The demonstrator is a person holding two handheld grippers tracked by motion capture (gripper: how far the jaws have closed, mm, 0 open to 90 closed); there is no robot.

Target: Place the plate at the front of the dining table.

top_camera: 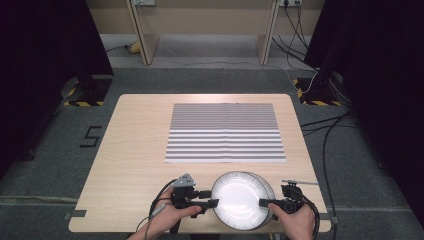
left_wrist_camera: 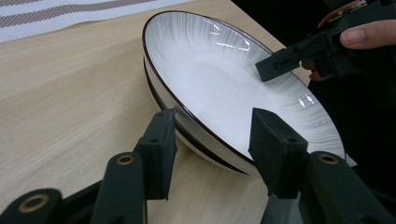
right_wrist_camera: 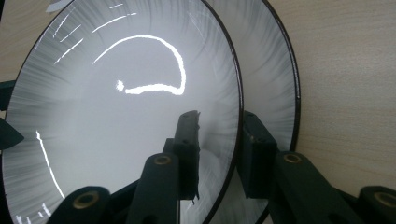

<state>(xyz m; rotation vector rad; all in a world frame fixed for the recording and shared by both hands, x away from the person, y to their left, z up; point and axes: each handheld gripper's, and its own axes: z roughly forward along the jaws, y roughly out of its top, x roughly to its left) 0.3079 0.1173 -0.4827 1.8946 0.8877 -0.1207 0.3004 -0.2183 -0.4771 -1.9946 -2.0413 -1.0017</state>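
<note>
One table [top_camera: 135,150], pale wood, fills the middle of the high view. One striped mat [top_camera: 225,132], grey and white bands, lies flat at its centre; no lettering is readable on it. A black mark like the figure "5" [top_camera: 90,137] sits on the grey floor at the frame's left. Two plates, stacked: upper plate [top_camera: 239,195], white with a dark rim, rests on the lower plate [right_wrist_camera: 275,79] at the table's lower edge, lower centre of the frame. Left gripper [left_wrist_camera: 212,140]: jaws straddle the stack's near rim, one under and outside, one over the bowl, gap visible, not clamped. Right gripper [right_wrist_camera: 219,154]: jaws parted astride the upper plate's rim, one inside, one between the plates.
</note>
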